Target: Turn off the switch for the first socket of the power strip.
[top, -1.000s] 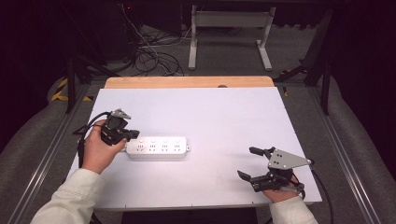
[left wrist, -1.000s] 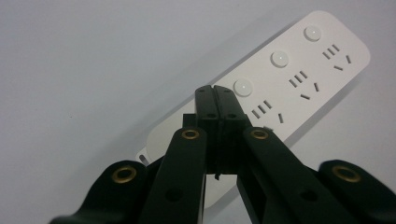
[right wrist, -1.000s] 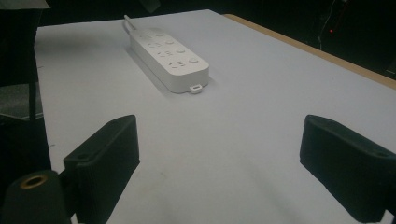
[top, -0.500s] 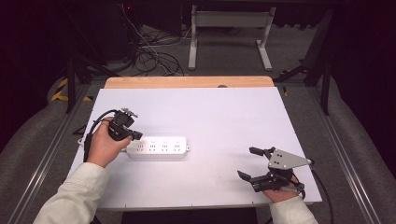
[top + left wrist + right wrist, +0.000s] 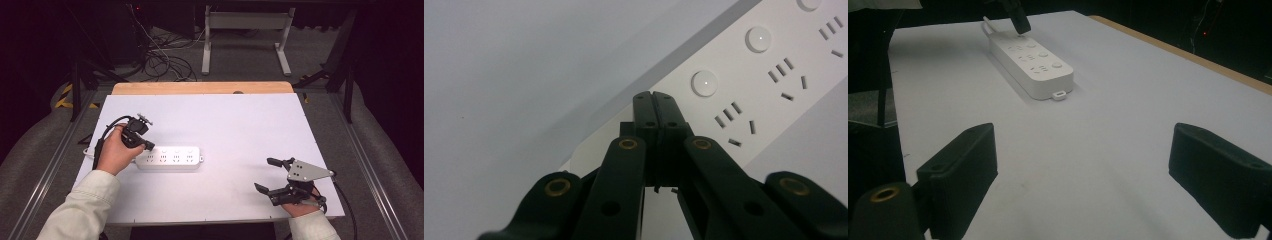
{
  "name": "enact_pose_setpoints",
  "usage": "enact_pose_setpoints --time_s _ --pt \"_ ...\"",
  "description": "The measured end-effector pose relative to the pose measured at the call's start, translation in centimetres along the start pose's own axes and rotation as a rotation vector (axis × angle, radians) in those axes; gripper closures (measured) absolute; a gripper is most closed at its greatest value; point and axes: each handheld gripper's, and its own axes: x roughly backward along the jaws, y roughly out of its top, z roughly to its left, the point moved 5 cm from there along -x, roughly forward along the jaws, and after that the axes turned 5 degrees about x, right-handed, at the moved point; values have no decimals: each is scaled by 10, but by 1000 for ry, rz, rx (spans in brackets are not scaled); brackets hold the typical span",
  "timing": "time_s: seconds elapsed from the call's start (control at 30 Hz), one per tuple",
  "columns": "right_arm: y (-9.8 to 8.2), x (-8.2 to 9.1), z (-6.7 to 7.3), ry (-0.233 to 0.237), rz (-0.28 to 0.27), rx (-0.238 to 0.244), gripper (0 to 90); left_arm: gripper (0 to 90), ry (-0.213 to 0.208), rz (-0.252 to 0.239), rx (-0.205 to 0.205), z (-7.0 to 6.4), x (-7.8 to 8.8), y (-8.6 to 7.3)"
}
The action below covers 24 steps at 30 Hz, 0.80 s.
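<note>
White power strip [image 5: 169,158] lying flat on the left half of the white counter [image 5: 240,125]. Left tongs [image 5: 148,145], jaws pressed together, tips at the strip's left end near its first round button [image 5: 705,83]. Right tongs [image 5: 270,174] spread wide, empty, near the counter's front right corner.

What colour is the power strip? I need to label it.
White all over; the power strip shows best in the left gripper view.
</note>
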Motion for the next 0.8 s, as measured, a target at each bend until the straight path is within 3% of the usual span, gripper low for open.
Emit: enact_pose_setpoints --time_s 0.1,0.13,0.27,0.57,0.67,0.8 --pt "0 0 0 -1 -2 1 127 897 -12 3 12 0 -2 0" --pt "0 0 0 0 -4 2 127 897 10 5 4 2 -2 0" --pt "0 1 0 1 -6 5 128 897 -10 8 18 1 -3 -1" --pt "1 1 0 -3 -11 9 132 898 3 2 -4 1 -3 -1" --pt "1 2 0 -4 -11 9 134 898 25 4 -13 1 -3 -1" --pt "1 3 0 -8 -12 9 137 898 13 8 -12 1 -4 -2"
